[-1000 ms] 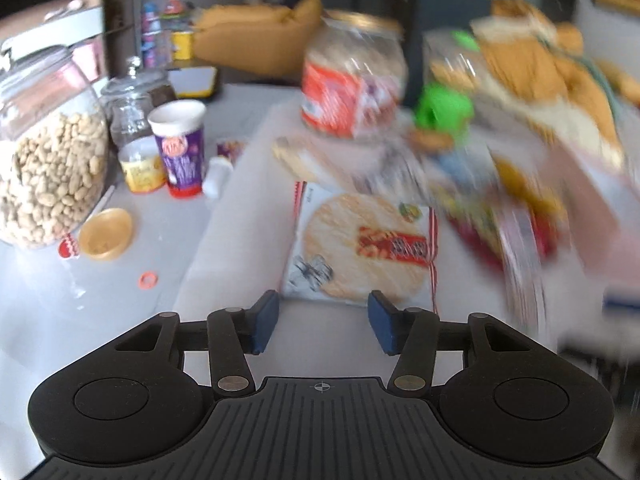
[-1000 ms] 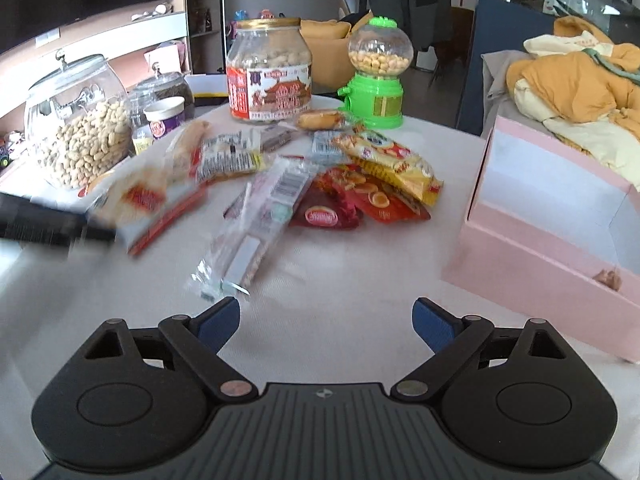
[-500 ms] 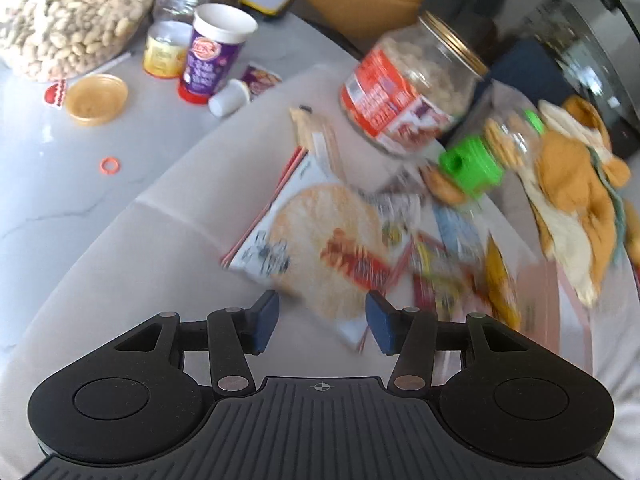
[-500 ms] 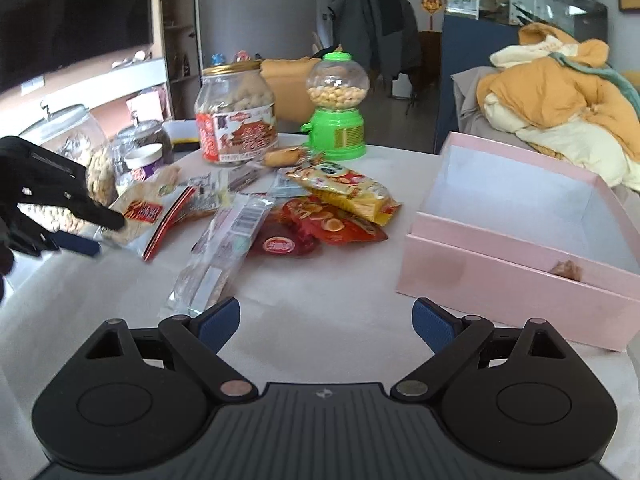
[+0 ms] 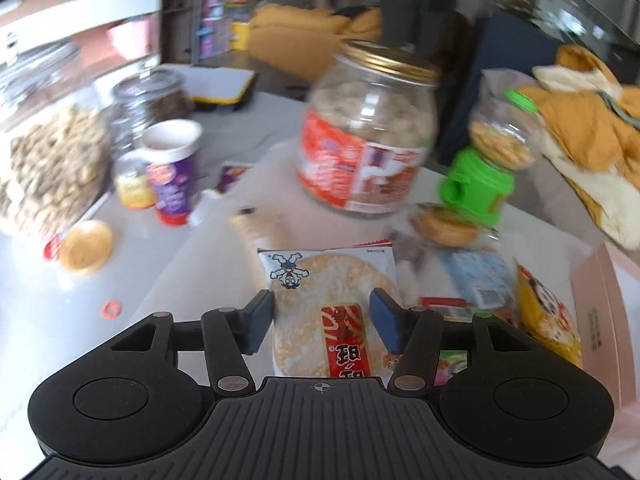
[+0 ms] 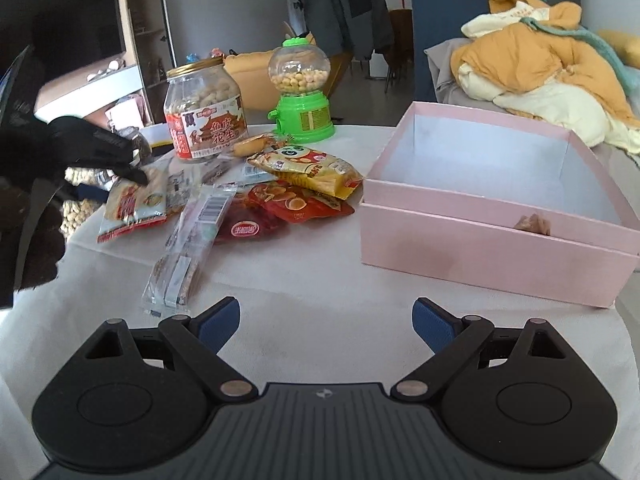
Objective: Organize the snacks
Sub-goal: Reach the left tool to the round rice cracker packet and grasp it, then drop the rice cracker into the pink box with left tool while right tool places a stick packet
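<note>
Left gripper [image 5: 322, 320] advanced; rice cracker packet [image 5: 324, 304] between fingers

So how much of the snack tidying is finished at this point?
Barely started, it seems. The pink box holds only one small brownish item near its front wall. The left gripper has its fingers on either side of the rice cracker packet; whether they are clamped is unclear. The right gripper hovers open and empty. The yellow packet, red packets and clear bar packet lie on the white cloth.

Left gripper [image 5: 322, 316] part-spread — right gripper [image 6: 326, 320] wide.
</note>
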The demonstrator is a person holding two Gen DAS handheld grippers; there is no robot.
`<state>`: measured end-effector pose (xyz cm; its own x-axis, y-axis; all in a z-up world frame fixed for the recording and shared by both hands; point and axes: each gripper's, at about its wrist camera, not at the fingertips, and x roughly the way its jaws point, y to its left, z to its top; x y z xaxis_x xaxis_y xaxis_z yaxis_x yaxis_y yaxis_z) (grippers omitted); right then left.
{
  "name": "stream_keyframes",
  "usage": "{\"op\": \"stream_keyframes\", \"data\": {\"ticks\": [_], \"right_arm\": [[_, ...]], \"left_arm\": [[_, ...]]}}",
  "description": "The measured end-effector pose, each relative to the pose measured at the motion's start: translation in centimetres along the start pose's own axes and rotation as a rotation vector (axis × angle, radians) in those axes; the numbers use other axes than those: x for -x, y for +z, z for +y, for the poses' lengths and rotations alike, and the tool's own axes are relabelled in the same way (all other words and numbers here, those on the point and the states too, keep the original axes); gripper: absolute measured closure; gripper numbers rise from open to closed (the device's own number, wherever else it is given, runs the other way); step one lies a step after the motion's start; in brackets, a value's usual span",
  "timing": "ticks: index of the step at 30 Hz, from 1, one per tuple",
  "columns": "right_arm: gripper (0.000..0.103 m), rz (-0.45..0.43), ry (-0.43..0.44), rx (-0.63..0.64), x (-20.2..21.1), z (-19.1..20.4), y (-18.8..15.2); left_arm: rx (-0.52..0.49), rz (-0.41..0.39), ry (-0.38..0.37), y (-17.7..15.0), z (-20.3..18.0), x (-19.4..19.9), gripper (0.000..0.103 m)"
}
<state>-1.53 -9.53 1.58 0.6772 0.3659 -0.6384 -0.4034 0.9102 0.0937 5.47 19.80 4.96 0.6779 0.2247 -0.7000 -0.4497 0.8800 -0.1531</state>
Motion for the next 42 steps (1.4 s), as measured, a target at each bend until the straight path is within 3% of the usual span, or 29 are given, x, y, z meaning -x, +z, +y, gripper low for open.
{"op": "stream_keyframes", "data": {"ticks": [6, 11, 14, 17, 21, 27, 30, 34, 36, 38, 40, 42], "right_arm": [[0.009, 0.002, -0.017, 0.037, -0.1, 0.7, -0.2], [0.009, 0.01, -0.017, 0.03, -0.3, 0.5, -0.2], [0.009, 0.014, -0.016, 0.029, -0.4, 0.5, -0.3], [0.009, 0.019, -0.017, 0.03, -0.4, 0.6, -0.3], [0.009, 0.026, -0.017, 0.027, -0.5, 0.5, -0.4], [0.011, 0.006, 0.036, -0.005, -0.2, 0.1, 0.3], [0.023, 0.022, 0.12, 0.011, -0.2, 1.4, 1.9], [0.044, 0.111, 0.211, 0.051, -2.4, 4.7, 4.0], [0.045, 0.162, 0.208, 0.06, -4.3, 6.3, 4.7], [0.055, 0.22, 0.197, 0.067, -6.2, 7.6, 5.0], [0.069, 0.218, 0.171, 0.096, -6.0, 8.2, 5.2], [0.082, 0.217, 0.197, 0.11, -4.6, 7.8, 5.4]], "left_arm": [[-0.272, -0.003, -0.045, -1.5, -4.5, -0.7, 0.04], [-0.329, 0.038, -0.046, -2.4, -6.3, -1.7, 0.019], [-0.402, 0.034, -0.007, -2.8, -7.3, -2.2, 0.019], [-0.412, 0.038, 0.003, -2.6, -6.8, -2.5, 0.021], [-0.385, 0.026, -0.048, -2.8, -4.5, -1.3, 0.022], [-0.272, 0.002, -0.163, -4.7, 0.0, 4.7, 0.022], [-0.255, -0.015, -0.186, -5.6, 1.8, 7.3, 0.022], [-0.226, -0.019, -0.199, -6.2, 3.5, 8.8, 0.022], [-0.218, -0.015, -0.21, -6.4, 4.2, 9.1, 0.022], [-0.208, -0.006, -0.217, -6.7, 4.7, 9.2, 0.022], [-0.205, 0.005, -0.232, -7.1, 5.0, 9.6, 0.022], [-0.225, 0.017, -0.258, -7.6, 4.7, 10.1, 0.022]]}}
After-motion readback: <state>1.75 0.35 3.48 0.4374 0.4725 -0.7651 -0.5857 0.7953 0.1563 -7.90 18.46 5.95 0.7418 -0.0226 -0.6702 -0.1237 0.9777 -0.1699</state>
